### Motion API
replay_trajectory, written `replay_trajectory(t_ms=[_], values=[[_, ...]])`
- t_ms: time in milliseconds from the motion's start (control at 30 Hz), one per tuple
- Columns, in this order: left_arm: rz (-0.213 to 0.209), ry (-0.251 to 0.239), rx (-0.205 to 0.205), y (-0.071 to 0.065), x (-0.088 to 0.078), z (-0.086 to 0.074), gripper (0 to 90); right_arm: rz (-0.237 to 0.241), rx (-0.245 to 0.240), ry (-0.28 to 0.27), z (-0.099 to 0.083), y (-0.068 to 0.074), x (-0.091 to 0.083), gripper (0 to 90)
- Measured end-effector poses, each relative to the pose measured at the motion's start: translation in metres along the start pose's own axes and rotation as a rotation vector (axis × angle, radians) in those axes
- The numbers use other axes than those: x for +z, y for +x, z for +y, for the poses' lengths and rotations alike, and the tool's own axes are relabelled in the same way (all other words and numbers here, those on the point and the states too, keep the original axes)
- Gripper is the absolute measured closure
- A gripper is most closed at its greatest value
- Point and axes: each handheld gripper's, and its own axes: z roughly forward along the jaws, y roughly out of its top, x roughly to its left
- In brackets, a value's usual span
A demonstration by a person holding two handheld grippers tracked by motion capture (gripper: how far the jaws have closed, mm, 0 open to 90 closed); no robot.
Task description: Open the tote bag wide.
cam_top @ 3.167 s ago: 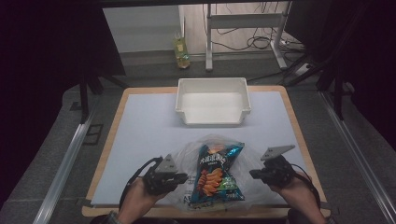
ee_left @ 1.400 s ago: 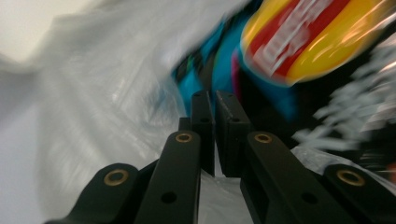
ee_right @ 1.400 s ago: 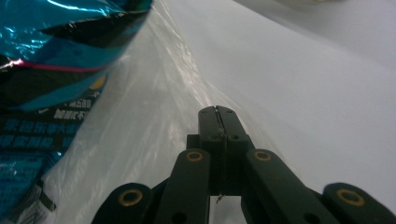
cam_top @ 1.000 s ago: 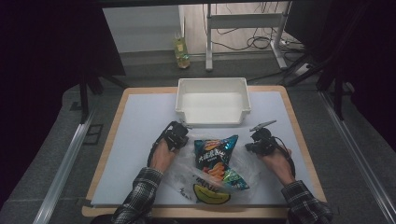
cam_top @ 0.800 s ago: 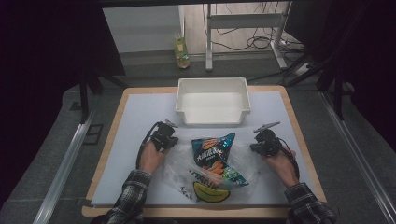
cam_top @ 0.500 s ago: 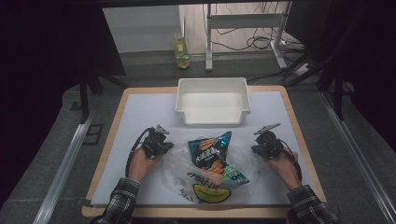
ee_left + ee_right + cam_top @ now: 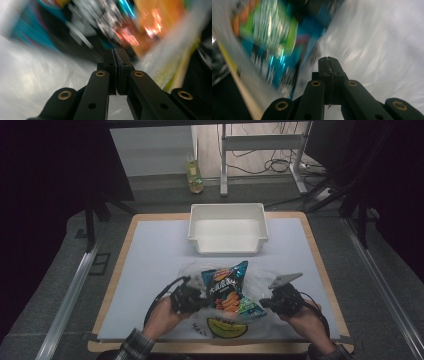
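A teal and orange chips bag (image 7: 227, 287) lies inside a clear plastic bag (image 7: 260, 280) with a yellow print, on the near half of the table. My left gripper (image 7: 202, 301) is against the clear bag's left side. Its jaws are shut in the left gripper view (image 7: 114, 51), with clear film and the blurred chips bag (image 7: 147, 27) just past them. My right gripper (image 7: 262, 304) is at the bag's right side. Its jaws are also shut (image 7: 327, 58), with film around them and the chips bag (image 7: 272, 37) to their left. Both appear to pinch the film.
A white bin (image 7: 227, 207) stands empty at the far middle of the pale mat (image 7: 150, 270). The wooden table edge (image 7: 320, 250) frames the mat. A yellowish bottle (image 7: 195, 170) and cables lie on the floor beyond the table.
Both grippers have drawn back toward the near table edge, from beside the bag's far end to its sides. The clear film has bunched around the chips bag, which has barely shifted.
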Motion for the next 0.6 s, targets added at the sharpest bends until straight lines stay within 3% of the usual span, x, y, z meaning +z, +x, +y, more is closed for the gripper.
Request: replay_trajectory(t_ms=[167,267,367,467,600], values=[[-0.030,0.043,0.008,-0.026,0.008,-0.033,89.2,0.038,0.021,0.047,-0.023,0.007,0.006,89.4],[-0.006,0.038,0.014,-0.037,0.010,-0.046,89.2,0.033,0.010,0.072,-0.030,0.013,0.008,89.4],[0.018,0.033,0.018,-0.040,0.008,-0.057,89.3,0.021,0.018,0.077,-0.034,0.012,0.008,89.5],[0.025,0.031,0.006,-0.036,0.003,-0.068,89.4,-0.026,0.021,0.082,-0.036,0.009,0.004,89.6],[0.020,0.023,-0.028,-0.028,-0.005,-0.081,89.5,-0.046,0.073,0.058,-0.043,-0.008,-0.002,89.7]])
